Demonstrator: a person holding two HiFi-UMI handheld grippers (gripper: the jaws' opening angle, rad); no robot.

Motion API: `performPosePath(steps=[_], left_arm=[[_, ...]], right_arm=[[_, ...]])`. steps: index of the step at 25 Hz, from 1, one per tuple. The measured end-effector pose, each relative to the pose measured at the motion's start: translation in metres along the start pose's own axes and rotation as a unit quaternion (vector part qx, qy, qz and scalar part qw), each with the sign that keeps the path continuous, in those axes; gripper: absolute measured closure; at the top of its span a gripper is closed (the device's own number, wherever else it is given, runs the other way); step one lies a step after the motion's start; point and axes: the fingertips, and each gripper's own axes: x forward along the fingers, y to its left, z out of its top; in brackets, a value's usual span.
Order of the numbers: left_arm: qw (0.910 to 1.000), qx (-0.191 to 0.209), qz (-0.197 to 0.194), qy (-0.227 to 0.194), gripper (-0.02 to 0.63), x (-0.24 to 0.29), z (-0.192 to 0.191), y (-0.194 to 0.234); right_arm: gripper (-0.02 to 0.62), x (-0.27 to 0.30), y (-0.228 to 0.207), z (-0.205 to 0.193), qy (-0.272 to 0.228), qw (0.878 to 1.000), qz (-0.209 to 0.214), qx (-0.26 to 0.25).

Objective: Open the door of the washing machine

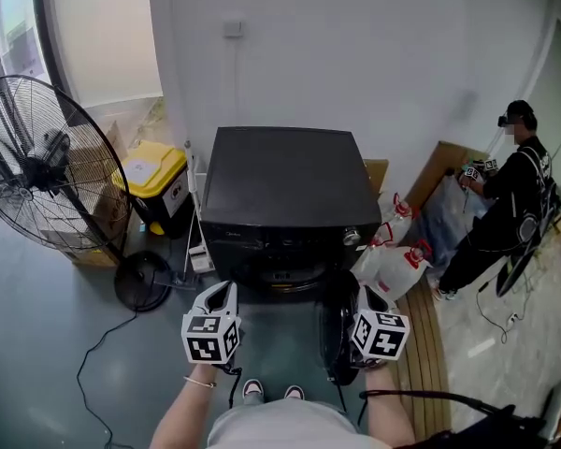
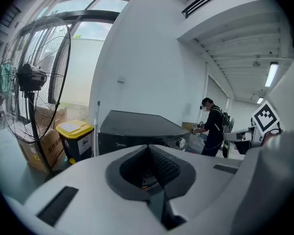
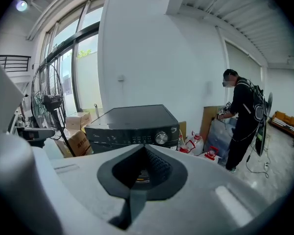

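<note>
A black front-loading washing machine [image 1: 290, 185] stands against the white wall, straight ahead of me. Its round dark door [image 1: 335, 330] hangs swung out at the machine's front right, seen almost edge-on. My right gripper [image 1: 369, 299] is right beside that door, jaws together with nothing between them; whether it touches the door I cannot tell. To the left of the door opening, my left gripper [image 1: 221, 295] is shut and empty. Both gripper views look over closed jaws at the machine [image 2: 132, 126] [image 3: 132, 121] and its silver knob [image 3: 161, 138].
A big pedestal fan [image 1: 47, 166] stands at the left, its cable [image 1: 103, 344] trailing on the floor. A yellow-lidded bin [image 1: 154, 171] sits beside the machine. White jugs with red caps [image 1: 393, 260] lie at the right. A person in black [image 1: 505, 204] stands further right.
</note>
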Motion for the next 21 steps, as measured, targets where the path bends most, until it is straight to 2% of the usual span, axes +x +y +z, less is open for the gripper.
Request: performPosePath(steps=[7,13,21], left_arm=[[0.9998,-0.010,0.017,0.003,0.598,0.001,0.006,-0.015],[0.9997,-0.012,0.021,0.002,0.598,-0.006,-0.006,-0.009],[0.9994,-0.014,0.031,0.008,0.598,-0.014,-0.001,-0.017]], right_arm=[[0.591,-0.002,-0.021,0.013,0.003,1.000,0.004,-0.001],[0.591,-0.004,-0.014,0.002,-0.001,1.000,0.006,0.004],[0.591,-0.011,-0.021,0.006,0.006,1.000,0.013,0.007]])
